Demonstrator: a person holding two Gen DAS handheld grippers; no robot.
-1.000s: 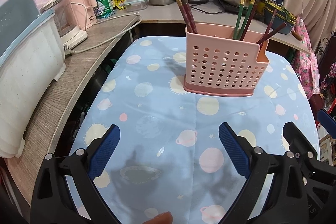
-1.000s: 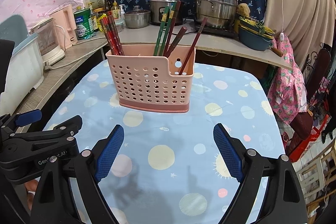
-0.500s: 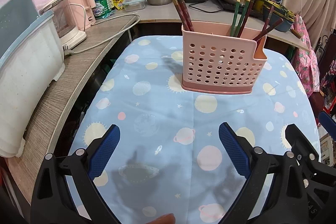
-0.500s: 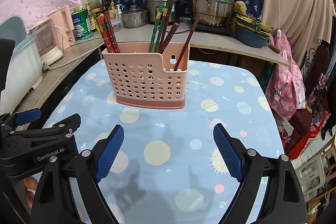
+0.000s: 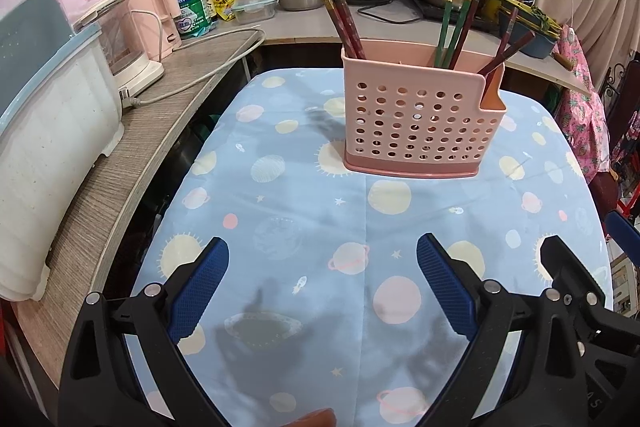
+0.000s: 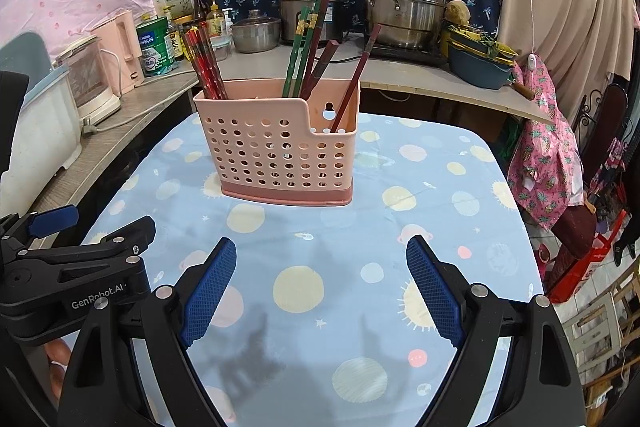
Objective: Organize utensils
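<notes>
Left tool (image 5: 322, 257) and right tool (image 6: 321, 254) both gaping wide, holding nothing, hovering over desk (image 6: 440, 211). Pink holder (image 6: 280, 151) standing upright, chopsticks (image 6: 302, 53) leaning inside.

- utensil holder (image 5: 420, 123): matt pink perforated plastic
- chopsticks (image 6: 308, 43): glossy lacquered finish, red, green, dark brown
- tablecloth (image 5: 304, 211): smooth printed cloth, centre crease
- gripper pads (image 6: 208, 287): blue textured, on black matt plastic arms with metal rivets
- steamer pot (image 6: 404, 3): shiny metal
- counter (image 5: 120, 163): wood-grain surface, matt
</notes>
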